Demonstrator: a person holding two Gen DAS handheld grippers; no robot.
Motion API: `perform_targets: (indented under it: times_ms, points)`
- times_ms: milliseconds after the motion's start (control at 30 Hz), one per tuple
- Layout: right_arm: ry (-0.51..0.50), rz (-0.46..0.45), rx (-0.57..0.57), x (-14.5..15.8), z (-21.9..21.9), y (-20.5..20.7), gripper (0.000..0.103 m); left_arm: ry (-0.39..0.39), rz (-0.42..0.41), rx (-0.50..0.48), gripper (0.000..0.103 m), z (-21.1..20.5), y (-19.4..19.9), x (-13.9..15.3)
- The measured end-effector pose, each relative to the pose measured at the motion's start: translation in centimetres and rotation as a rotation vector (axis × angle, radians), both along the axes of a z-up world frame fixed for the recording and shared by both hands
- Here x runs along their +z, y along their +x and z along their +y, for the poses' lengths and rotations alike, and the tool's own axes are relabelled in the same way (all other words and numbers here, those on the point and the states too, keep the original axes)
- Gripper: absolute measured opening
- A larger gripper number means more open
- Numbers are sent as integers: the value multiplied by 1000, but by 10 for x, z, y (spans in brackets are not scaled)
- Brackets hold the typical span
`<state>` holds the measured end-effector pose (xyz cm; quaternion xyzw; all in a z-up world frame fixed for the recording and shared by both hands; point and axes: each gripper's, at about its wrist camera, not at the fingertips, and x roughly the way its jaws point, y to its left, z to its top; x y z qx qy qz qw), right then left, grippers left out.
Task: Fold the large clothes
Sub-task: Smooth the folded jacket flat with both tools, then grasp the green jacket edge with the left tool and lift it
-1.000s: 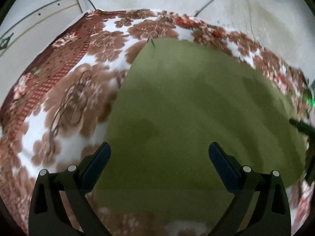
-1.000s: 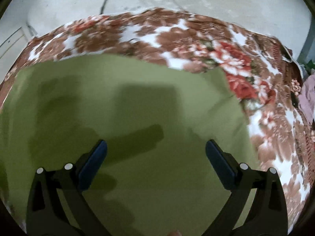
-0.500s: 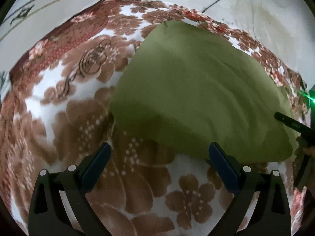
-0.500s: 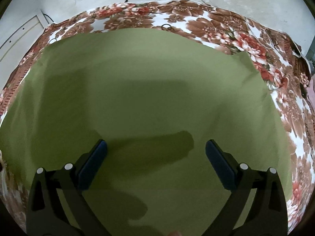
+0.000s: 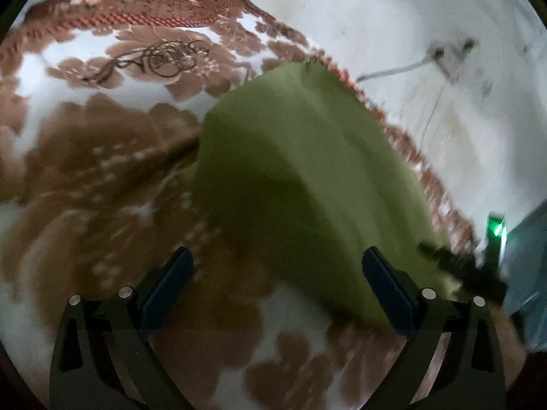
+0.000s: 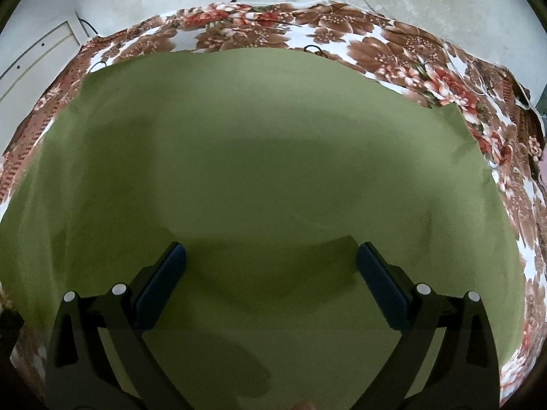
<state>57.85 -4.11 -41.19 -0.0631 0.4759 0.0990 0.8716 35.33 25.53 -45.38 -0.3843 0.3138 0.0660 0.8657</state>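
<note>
Lying flat on a brown-and-white floral blanket (image 6: pixel 386 58), the plain olive-green cloth (image 6: pixel 266 171) fills the right-wrist frame; right gripper (image 6: pixel 270 273) and left gripper (image 5: pixel 277 280) hover above, jaws apart, holding nothing.

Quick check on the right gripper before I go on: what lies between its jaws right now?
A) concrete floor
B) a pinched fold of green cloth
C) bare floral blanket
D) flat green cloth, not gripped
D: in the right wrist view the right gripper has its jaws wide apart over the flat green cloth, with nothing pinched between them.
</note>
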Motion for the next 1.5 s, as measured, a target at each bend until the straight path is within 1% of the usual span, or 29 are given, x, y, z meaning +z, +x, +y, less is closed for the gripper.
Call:
perform_targets:
  times_ms: [133,200,333,400,467,533,567,600,633,700,733,800,833,867,900,933,967,1033,1100,1167,1267,1300,1400,1433,1500]
  points:
    - [-9,-11,5,-4,0,-1,98,-75,-90,30,97,10,30,-4]
    - [-14,-13,4,-5,2,-1,98,-96,-93,53,97,13,44,-10]
    - [-30,-8,-5,-8,4,0,98,-64,-103,63,98,11,69,-4]
    - [-31,-5,-11,-9,4,1,98,-60,-102,87,97,13,78,0]
    - [-29,-1,-10,-10,4,1,98,-60,-100,105,97,17,82,0]
    - [-25,2,-10,-9,3,1,98,-39,-84,108,97,18,86,0]
    - [-24,4,-9,-9,3,1,98,-32,-81,104,94,18,87,1]
    - [-25,6,-10,-9,3,2,98,-32,-77,103,87,19,86,-1]
    - [-25,7,-11,-9,3,2,98,-35,-66,108,82,21,85,-4]
    - [-25,8,-11,-9,3,1,98,-39,-44,125,54,24,82,-9]
    - [-29,6,-10,-10,4,1,98,-42,-38,120,50,24,81,-10]
    - [-35,2,-8,-10,4,0,98,-36,-30,103,31,20,84,-6]
    - [-36,1,-10,-11,4,-1,98,-12,-13,93,29,16,87,0]
    - [-39,1,-11,-11,4,-1,98,-6,9,76,25,14,91,3]
    - [-46,3,-11,-12,4,-1,98,-31,37,53,22,16,96,8]
    - [-51,3,-11,-12,5,-1,98,-55,31,54,21,18,98,11]
    - [-57,3,-11,-13,5,-2,98,-60,27,58,20,19,97,15]
    - [-64,6,-17,-14,6,-2,98,15,42,45,17,11,102,29]
    - [-75,11,-17,-15,6,-2,98,131,52,9,15,-5,107,49]
    - [-87,12,-22,-17,7,-3,98,150,40,-3,14,-12,110,64]
    - [-97,12,-23,-19,8,-5,98,148,5,-15,13,-24,116,90]
    - [-97,19,-21,-19,7,-5,98,182,-21,-34,13,-34,118,107]
    - [-86,44,-16,-18,3,-2,98,246,-85,-88,13,-64,127,146]
    - [-78,53,-17,-19,2,-1,98,258,-96,-102,13,-73,131,156]
    - [-61,70,-18,-20,0,3,99,308,-108,-133,13,-95,139,174]
